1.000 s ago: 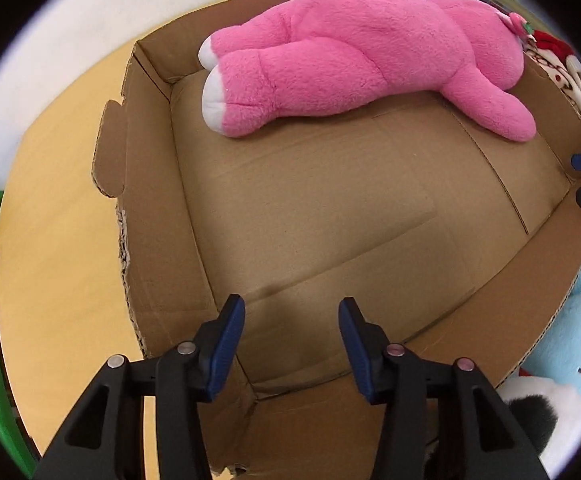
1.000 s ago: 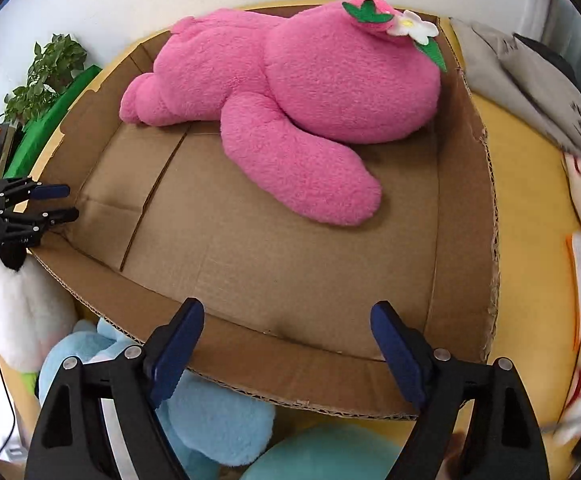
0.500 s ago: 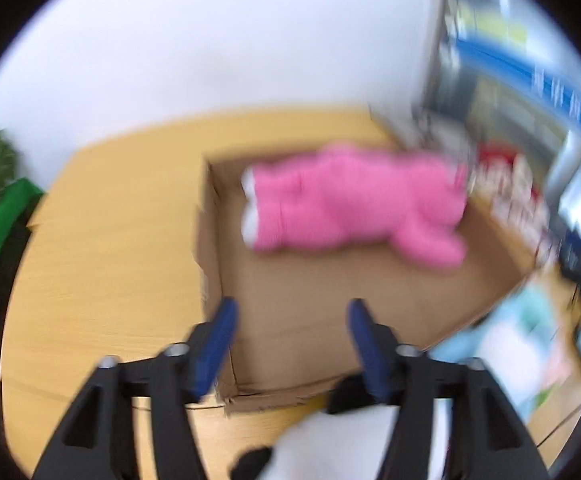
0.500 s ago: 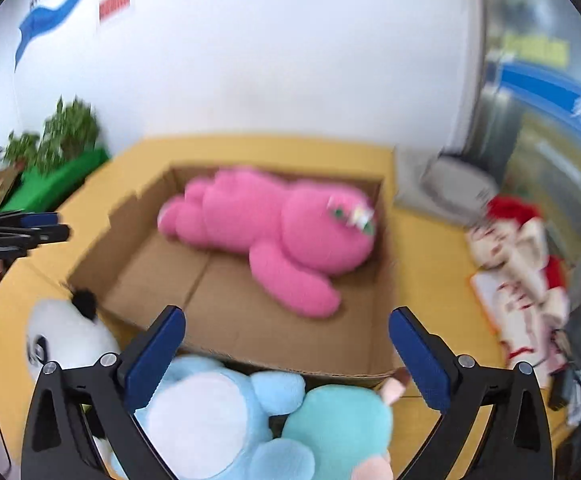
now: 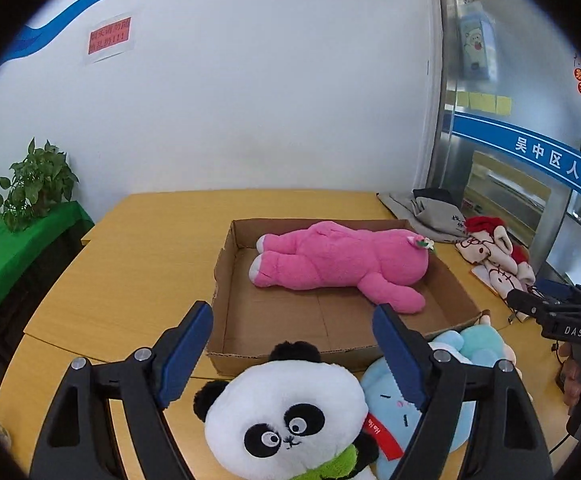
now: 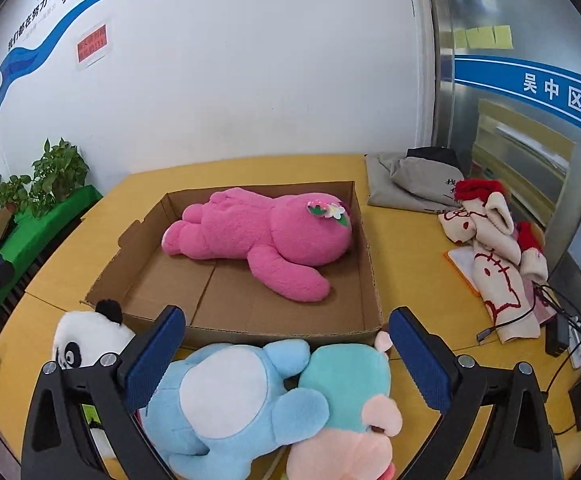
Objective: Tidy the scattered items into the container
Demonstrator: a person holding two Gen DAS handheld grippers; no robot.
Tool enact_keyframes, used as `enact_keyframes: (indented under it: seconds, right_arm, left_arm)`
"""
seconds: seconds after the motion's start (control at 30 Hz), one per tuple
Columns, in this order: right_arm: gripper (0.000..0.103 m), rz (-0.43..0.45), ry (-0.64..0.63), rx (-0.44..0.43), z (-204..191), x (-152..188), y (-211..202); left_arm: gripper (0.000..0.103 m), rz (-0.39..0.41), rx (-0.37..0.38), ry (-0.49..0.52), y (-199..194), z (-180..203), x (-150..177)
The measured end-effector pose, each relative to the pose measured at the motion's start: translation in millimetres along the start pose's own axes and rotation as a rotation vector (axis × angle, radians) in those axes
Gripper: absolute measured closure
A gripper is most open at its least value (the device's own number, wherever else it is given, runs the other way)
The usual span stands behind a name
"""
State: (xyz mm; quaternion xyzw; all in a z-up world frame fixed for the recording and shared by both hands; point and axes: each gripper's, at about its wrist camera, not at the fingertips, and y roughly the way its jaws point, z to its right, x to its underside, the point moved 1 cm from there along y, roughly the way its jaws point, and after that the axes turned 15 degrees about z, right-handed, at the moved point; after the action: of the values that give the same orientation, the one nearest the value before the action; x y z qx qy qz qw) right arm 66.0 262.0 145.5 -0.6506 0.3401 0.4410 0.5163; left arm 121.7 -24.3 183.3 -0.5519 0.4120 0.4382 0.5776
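A pink plush [image 5: 338, 264] [image 6: 266, 236] lies along the far side of the shallow cardboard box [image 5: 226, 280] [image 6: 372, 280] on the yellow table. Against the box's near wall lie a panda plush [image 5: 286, 412] [image 6: 74, 340], a light blue plush [image 5: 394, 400] [image 6: 226, 396] and a teal and pink plush [image 6: 346, 392] [image 5: 482, 344]. My left gripper [image 5: 292, 308] hangs open above the panda with nothing between its fingers. My right gripper [image 6: 288, 314] stands wide open above the blue and teal plushes, touching neither.
A red and cream plush [image 6: 486, 248] [image 5: 494, 256] and a grey bag [image 6: 410, 184] lie on the table's right side. Cables and a black adapter [image 6: 558, 336] sit at the right edge. Potted plants [image 5: 34, 184] on a green shelf stand at the left.
Both grippers have pulled back and up out of the box, and their jaws have spread wider. The pink plush stays in the box. The panda and the blue plush have come into view.
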Motion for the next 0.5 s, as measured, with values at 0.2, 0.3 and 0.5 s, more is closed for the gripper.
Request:
enact_keyframes:
  seconds: [0.2,0.3,0.5]
  right_arm:
    - [0.0,-0.002,-0.032,-0.012,-5.2,-6.0,3.9]
    - [0.0,-0.018,0.021,-0.097,-6.9,-18.3,18.3]
    - [0.0,-0.106,0.068,-0.247,-8.7,-55.0,119.8]
  left_arm:
    - [0.021,-0.021,0.058,0.008,18.0,7.5,1.0]
    - [0.021,-0.051,0.129,0.002,45.1,8.4,-12.5]
    - [0.021,-0.312,0.292,0.026,177.6,19.3,-33.7]
